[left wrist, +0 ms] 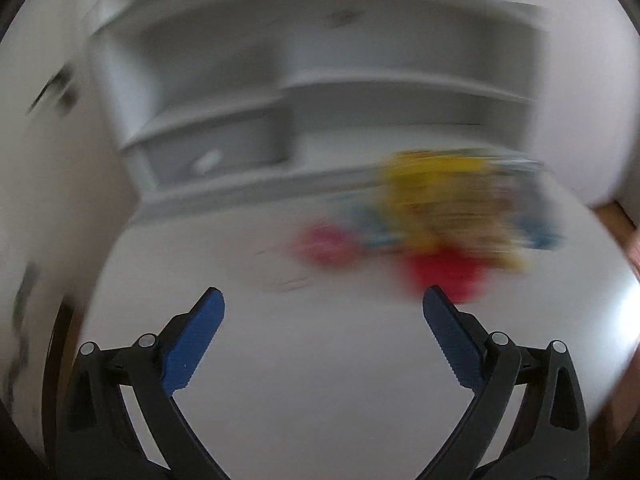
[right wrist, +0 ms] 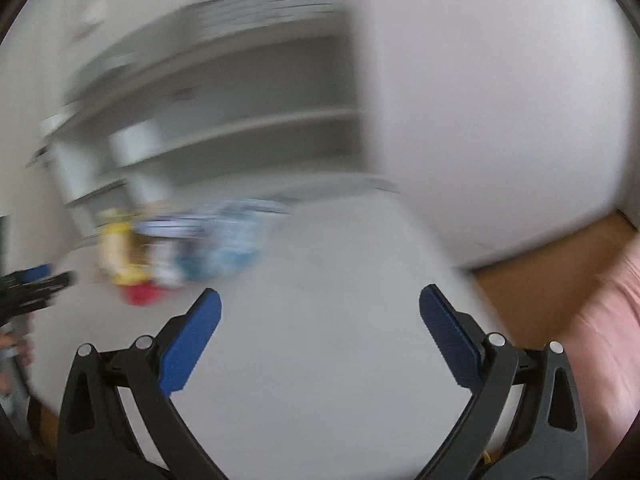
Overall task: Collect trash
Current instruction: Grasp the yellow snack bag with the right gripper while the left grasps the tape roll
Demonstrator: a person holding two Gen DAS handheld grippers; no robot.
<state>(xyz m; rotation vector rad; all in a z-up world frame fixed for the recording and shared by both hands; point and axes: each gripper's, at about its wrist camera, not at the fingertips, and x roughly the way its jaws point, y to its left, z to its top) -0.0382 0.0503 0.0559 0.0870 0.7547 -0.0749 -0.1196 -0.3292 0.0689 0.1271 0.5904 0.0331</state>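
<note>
Both grippers, left [left wrist: 323, 298] and right [right wrist: 320, 297], spread, empty; only right view shows pink cloth [right wrist: 600, 360].

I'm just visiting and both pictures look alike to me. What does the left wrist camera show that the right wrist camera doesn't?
Only the left wrist view shows a pink blurred thing lying beside the pile.

Only the right wrist view shows the other gripper, the left gripper, at the picture's edge, plus a brown floor and something pink, too blurred to name.

Both show a white table, grey shelves behind it, and a blurred colourful pile of trash. Each view's own gripper, like the right gripper, is open and empty.
</note>
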